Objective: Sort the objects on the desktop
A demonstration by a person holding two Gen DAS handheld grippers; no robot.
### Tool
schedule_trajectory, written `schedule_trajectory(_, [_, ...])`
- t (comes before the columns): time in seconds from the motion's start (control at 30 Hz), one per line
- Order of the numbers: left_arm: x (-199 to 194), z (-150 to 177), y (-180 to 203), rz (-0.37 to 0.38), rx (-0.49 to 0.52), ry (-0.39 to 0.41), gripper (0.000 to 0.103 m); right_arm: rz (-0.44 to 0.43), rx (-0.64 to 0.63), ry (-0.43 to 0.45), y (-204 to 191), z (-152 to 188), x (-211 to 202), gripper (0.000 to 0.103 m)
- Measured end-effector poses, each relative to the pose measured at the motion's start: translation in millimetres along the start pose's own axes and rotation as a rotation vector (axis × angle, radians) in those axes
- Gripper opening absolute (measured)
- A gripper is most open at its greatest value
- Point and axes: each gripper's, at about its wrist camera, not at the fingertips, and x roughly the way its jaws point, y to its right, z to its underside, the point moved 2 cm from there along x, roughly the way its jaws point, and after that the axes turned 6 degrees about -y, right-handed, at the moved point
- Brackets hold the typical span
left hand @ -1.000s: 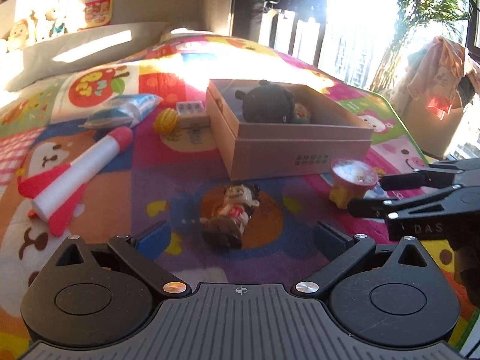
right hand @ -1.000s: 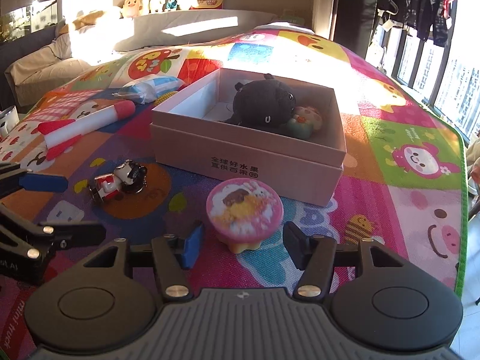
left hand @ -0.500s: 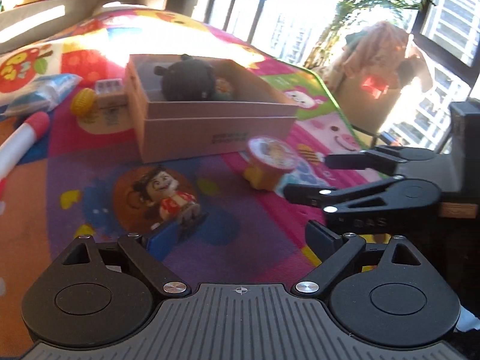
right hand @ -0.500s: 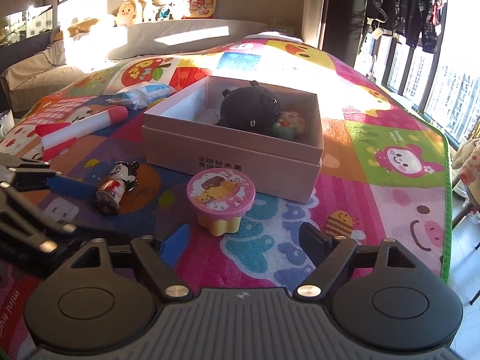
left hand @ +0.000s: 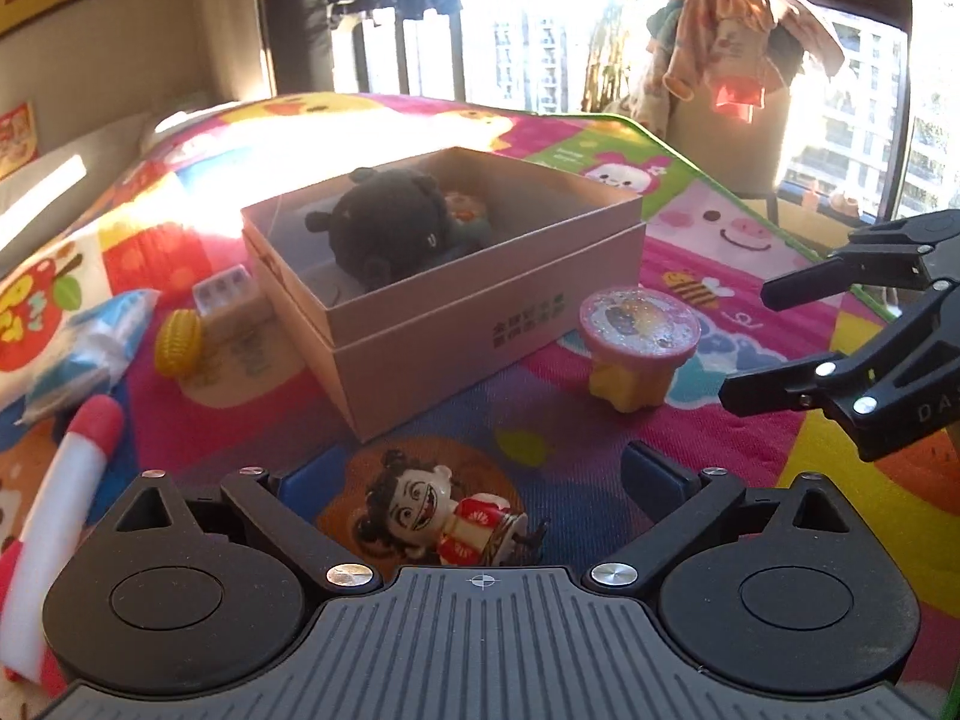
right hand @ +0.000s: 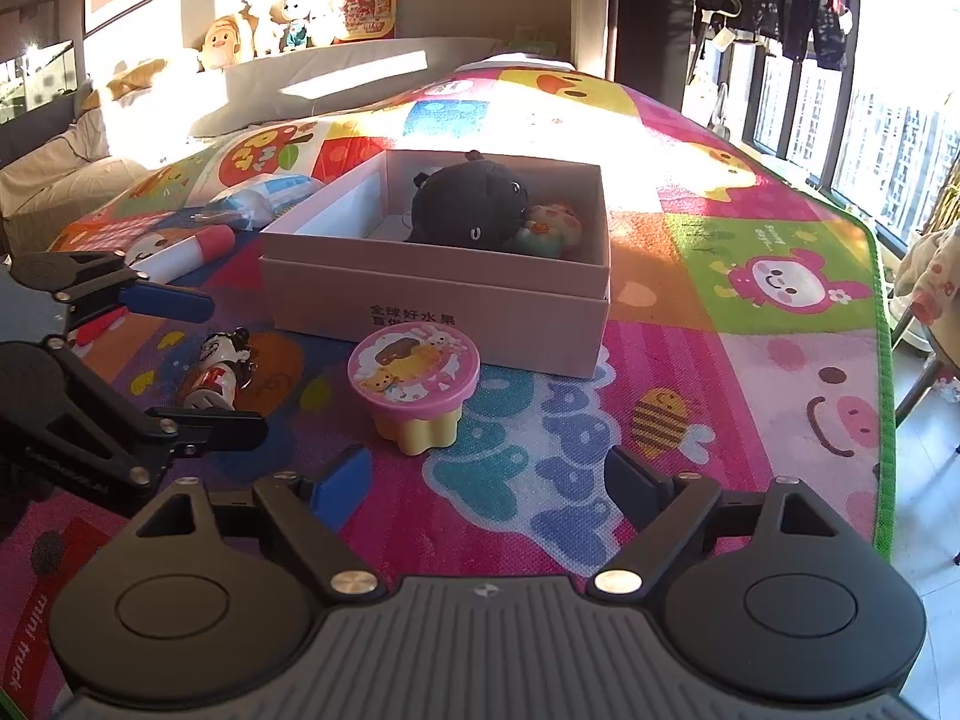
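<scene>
A small figurine (left hand: 444, 522) with black hair and red clothes lies on the colourful mat between the fingers of my left gripper (left hand: 480, 480). Its jaws are opening and the pads do not touch the figurine (right hand: 219, 369). A pink-lidded pudding cup (right hand: 414, 387) stands upright just ahead of my right gripper (right hand: 486, 474). Those jaws are opening too, with nothing between them. Behind the cup (left hand: 639, 348) stands the open pink box (right hand: 432, 300), holding a black plush (right hand: 468, 204) and a small pastel toy (right hand: 552, 228).
Left of the box (left hand: 480, 324) lie a red-and-white rocket toy (left hand: 72, 480), a yellow corn toy (left hand: 178, 341), a blue-white packet (left hand: 90, 348) and a small tray-like piece (left hand: 225, 288). The mat's green edge (right hand: 882, 360) drops off at the right. Pillows line the back.
The right jaws widened and drew back off the pudding cup, which stays standing on the mat. The left gripper swung round and closed in so the figurine lies between its fingers.
</scene>
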Motion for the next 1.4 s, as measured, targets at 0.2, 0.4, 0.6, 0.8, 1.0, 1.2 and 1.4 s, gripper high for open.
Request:
schedule_trajectory(0.2, [-11.4, 20.0, 9.7, 0.116, -0.115, -0.037, 0.101, 0.004, -0.011, 0.007, 2.1, 0.8, -7.9, 0.086])
schedule_trajectory(0.4, [-21.6, 28.5, 21.2, 0.002, -0.193, -0.02, 0.101, -0.025, -0.013, 0.009, -1.5, -6.4, -1.1, 0.086])
schedule_trajectory(0.6, [-10.0, 16.9, 19.8, -0.059, -0.208, -0.027, 0.094, -0.044, -0.011, 0.021, -8.2, -10.3, -1.5, 0.086])
schedule_trajectory(0.8, [-19.9, 22.1, 26.8, -0.091, -0.178, -0.03, 0.07, -0.058, -0.033, 0.014, -11.7, -13.6, 1.2, 0.086])
schedule_trajectory(1.0, [-40.6, 35.0, 28.4, -0.103, -0.195, -0.04, 0.07, -0.067, -0.059, 0.003, -24.3, -28.7, 26.4, 0.086])
schedule_trajectory(1.2, [-56.4, 31.4, 26.4, -0.123, -0.193, -0.008, 0.07, -0.044, -0.101, -0.048, -34.8, -35.8, 40.3, 0.055])
schedule_trajectory(1.4, [-73.1, 5.4, 20.7, -0.139, -0.156, 0.06, 0.069, -0.048, -0.09, -0.024, -20.5, -34.8, 2.1, 0.055])
